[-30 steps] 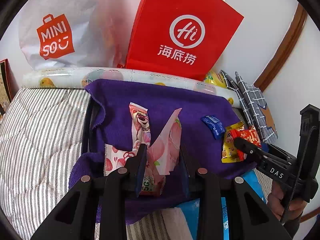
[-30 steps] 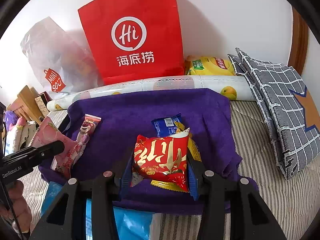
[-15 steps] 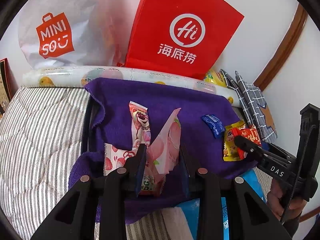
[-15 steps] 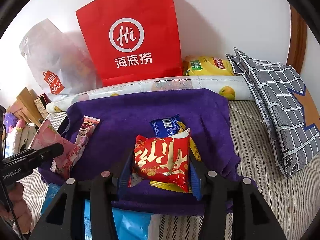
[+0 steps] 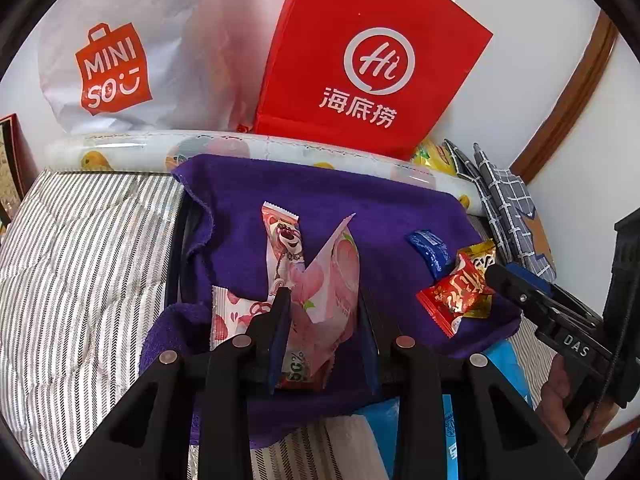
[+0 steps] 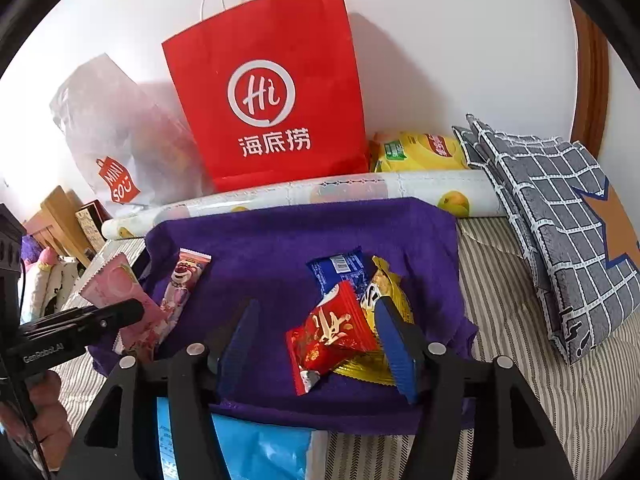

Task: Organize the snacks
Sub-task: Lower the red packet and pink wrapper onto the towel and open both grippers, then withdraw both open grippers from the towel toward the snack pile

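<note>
My left gripper (image 5: 322,300) is shut on a pink peach snack packet (image 5: 328,284) and holds it over the purple towel (image 5: 360,208). A pink bear snack bar (image 5: 282,240) and a pink-white packet (image 5: 230,312) lie by it. My right gripper (image 6: 316,320) is open; the red snack packet (image 6: 332,332) lies tilted between its fingers on a gold packet (image 6: 390,292), next to a blue packet (image 6: 340,272). In the left wrist view the red packet (image 5: 456,292) rests in front of the right gripper (image 5: 500,276).
A red paper bag (image 6: 268,108), a white Miniso bag (image 5: 120,52) and a yellow chip bag (image 6: 416,152) stand at the back wall behind a rolled printed sheet (image 6: 320,196). A grey checked cushion (image 6: 560,208) lies right. A blue package (image 6: 256,452) sits near me.
My right gripper has opened and let go of the red packet, which now lies tilted on the gold packet. My left gripper still holds the peach packet, hardly moved.
</note>
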